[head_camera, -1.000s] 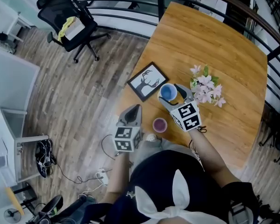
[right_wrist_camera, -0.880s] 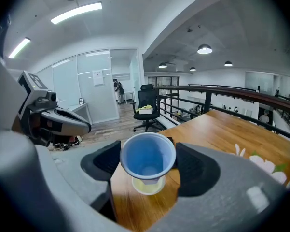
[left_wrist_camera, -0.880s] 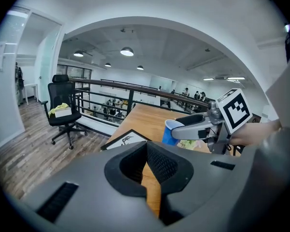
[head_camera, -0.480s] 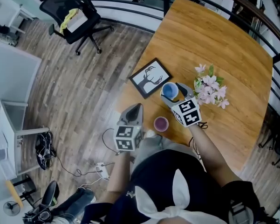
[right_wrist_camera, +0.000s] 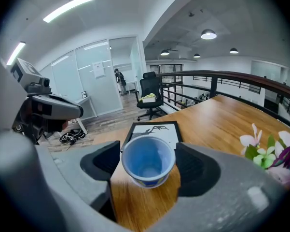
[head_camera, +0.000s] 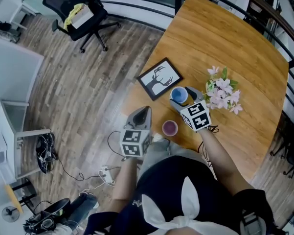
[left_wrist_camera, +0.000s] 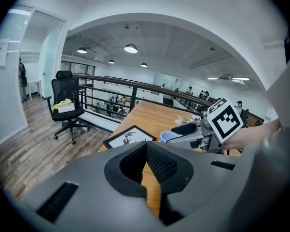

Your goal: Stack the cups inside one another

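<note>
Landmark: black rectangular picture frame with a deer silhouette (head_camera: 160, 78), lying flat on the wooden table (head_camera: 225, 43).

- Right gripper (head_camera: 181, 99): just beside the frame's near-right corner, on my side of it. Its jaws are closed onto the small blue plastic cup (right_wrist_camera: 148, 159). In the right gripper view a pad meets the rim on each side. The cup is upright with its mouth open to the camera. I cannot tell whether its base rests on the wood or hangs just above it.
- Small purple cup (head_camera: 169, 128): upright on the table, nearer me than the frame. It stands apart from the blue cup, between the two grippers.
- Left gripper (left_wrist_camera: 145, 148): nearer me than the frame and a little left of it, at the table's edge. Its jaws are pressed together with nothing between them. The tips point toward the frame.
- Pink and white flower sprig (head_camera: 221, 93): right of the frame, beyond the right gripper.
- Black office chair (head_camera: 78, 13): on the floor, well apart from the frame on its far left.
</note>
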Demonstrator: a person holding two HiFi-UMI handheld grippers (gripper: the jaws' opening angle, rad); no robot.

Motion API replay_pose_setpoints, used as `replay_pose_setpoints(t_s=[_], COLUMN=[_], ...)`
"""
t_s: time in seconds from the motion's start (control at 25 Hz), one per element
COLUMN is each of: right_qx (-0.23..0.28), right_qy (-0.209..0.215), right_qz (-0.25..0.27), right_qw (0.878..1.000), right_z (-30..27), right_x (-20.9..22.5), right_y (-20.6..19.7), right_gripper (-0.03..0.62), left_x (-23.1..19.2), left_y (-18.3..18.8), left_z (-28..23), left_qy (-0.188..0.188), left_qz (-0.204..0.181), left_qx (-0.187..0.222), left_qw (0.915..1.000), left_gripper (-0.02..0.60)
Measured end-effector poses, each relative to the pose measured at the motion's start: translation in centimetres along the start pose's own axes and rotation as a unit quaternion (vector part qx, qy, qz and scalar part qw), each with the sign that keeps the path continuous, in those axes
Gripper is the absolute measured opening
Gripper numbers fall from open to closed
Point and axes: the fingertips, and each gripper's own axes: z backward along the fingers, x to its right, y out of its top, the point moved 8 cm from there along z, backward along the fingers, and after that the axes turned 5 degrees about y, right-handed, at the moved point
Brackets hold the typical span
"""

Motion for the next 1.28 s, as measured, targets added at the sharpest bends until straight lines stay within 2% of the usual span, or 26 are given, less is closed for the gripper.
replay_pose_setpoints(t_s=[0.24, 0.56, 0.96, 1.28], right_qx=[0.004, 0.041, 0.065, 0.060], right_qy=[-0.002, -0.004, 0.009, 0.028], right_qz=[0.006, -0.010, -0.021, -0.024], right_qw=[1.000, 0.999, 0.998, 0.998], right_z=[0.6, 3.5, 7.1, 7.7], right_x=[-0.4, -1.5, -5.1, -7.9], right_y=[0.1, 0.6, -0.5, -2.2], right_gripper=[0.360, 0.360, 0.360, 0.360], left_x=[0.2, 0.6, 1.3, 1.8], left_y=[0.0, -0.3, -1.3, -2.2], left_z=[0.7, 1.6, 3.0, 4.2], left_qy=[0.000, -0.007, -0.016, -0.025], left_qz=[0.002, -0.005, -0.014, -0.014], left_qx=[0.003, 0.012, 0.015, 0.009], left_qw=[1.0000, 0.9999, 0.9997, 0.9996], left_gripper=[0.017, 0.017, 0.017, 0.017])
